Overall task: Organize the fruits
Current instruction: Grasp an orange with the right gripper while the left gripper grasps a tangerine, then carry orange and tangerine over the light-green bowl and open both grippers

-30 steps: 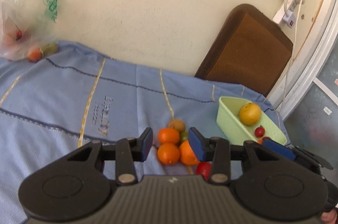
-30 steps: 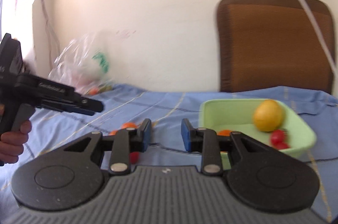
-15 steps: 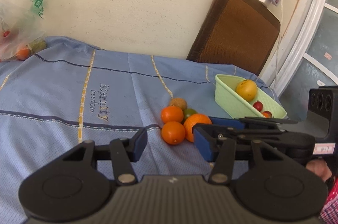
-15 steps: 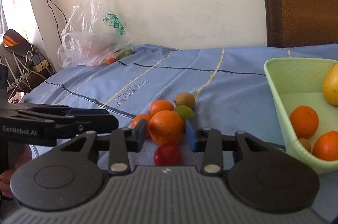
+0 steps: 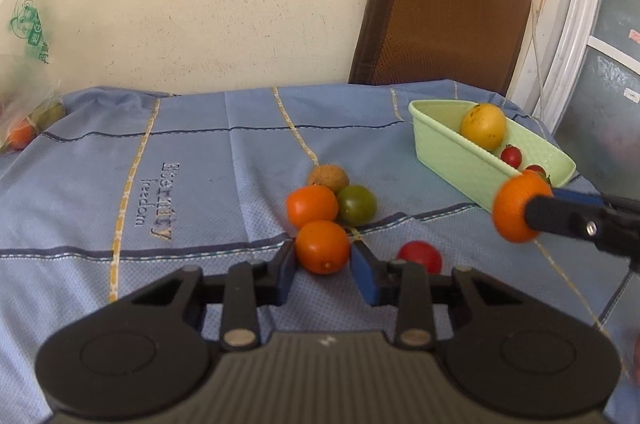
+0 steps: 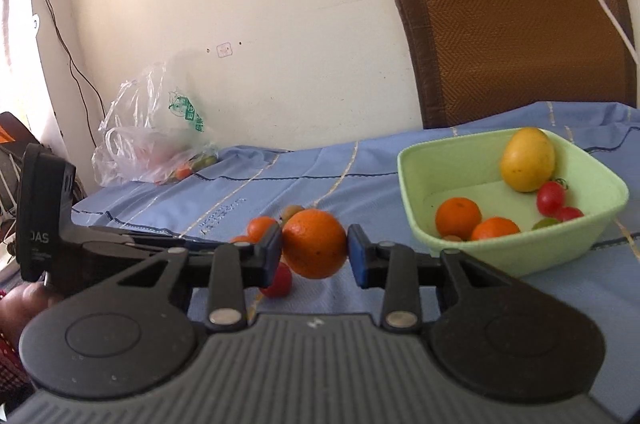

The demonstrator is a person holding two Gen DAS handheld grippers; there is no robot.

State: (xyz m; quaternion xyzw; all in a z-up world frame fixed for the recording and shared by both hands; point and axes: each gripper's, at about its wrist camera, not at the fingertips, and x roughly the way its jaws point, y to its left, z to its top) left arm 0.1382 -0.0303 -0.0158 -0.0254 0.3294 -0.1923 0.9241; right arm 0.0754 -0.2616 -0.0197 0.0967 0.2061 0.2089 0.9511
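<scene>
The plastic bag (image 5: 24, 72) is cut by the left edge of the left wrist view, and the fruit inside it shows only as blurred orange and green shapes. The right claw (image 5: 520, 212) enters from the right edge, its body out of frame. In the right wrist view, the held orange (image 6: 315, 243) hides most of the loose fruits behind it, and the red tomato (image 6: 280, 282) is half covered by a finger. The basin's (image 6: 516, 256) near wall hides the lower parts of the fruit inside it.
</scene>
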